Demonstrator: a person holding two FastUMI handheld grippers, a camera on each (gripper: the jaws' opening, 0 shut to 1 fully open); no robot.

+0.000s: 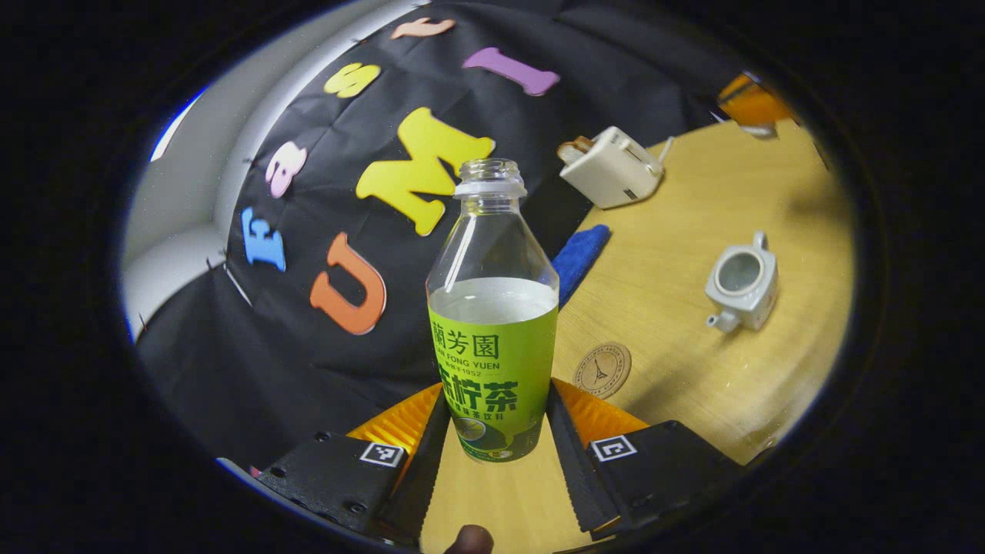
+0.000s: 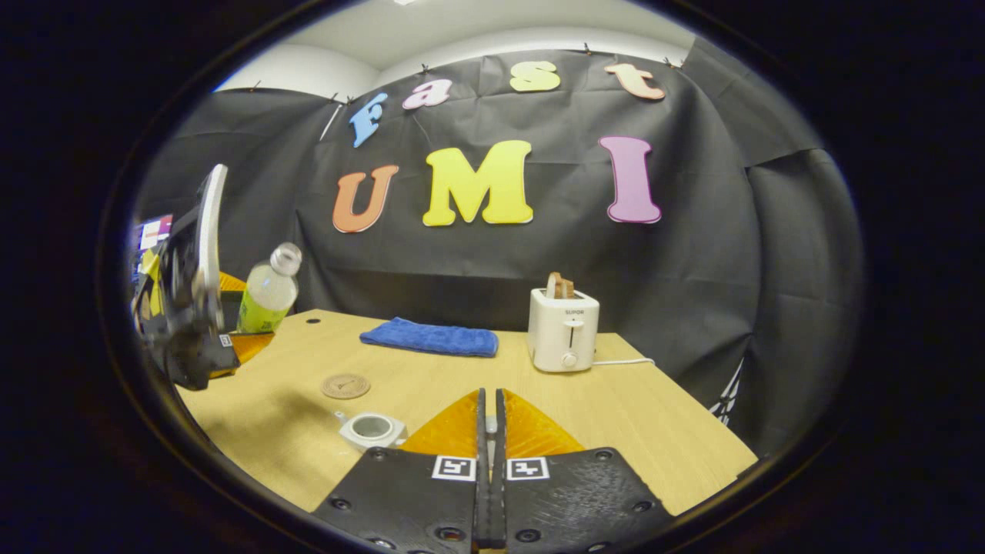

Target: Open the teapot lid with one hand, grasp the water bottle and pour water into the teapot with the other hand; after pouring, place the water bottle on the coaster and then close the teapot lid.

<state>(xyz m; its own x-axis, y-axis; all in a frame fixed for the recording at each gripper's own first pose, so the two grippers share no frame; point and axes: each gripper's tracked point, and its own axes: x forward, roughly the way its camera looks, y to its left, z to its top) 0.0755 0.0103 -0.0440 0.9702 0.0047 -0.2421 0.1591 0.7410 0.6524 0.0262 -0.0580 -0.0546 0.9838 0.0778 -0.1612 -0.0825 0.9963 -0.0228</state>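
The wooden surface [image 2: 631, 415] carries a white toaster [image 2: 564, 329] near the back with a folded blue cloth [image 2: 431, 338] lying beside it. In the left gripper view the left tool [image 1: 492, 454] grips the water bottle [image 1: 493, 323] by its lower body, both fingers pressed against the green label; the bottle is uncapped, about half full, and lifted clear of the surface. In the right gripper view the bottle [image 2: 268, 296] tilts in the air above the surface's far left edge. The right tool [image 2: 488, 431] has its fingers drawn almost together; whether anything is pinched there I cannot tell. The white teapot [image 1: 742, 283] stands open-topped, well apart from the bottle. The round coaster [image 1: 602, 370] lies bare between them.
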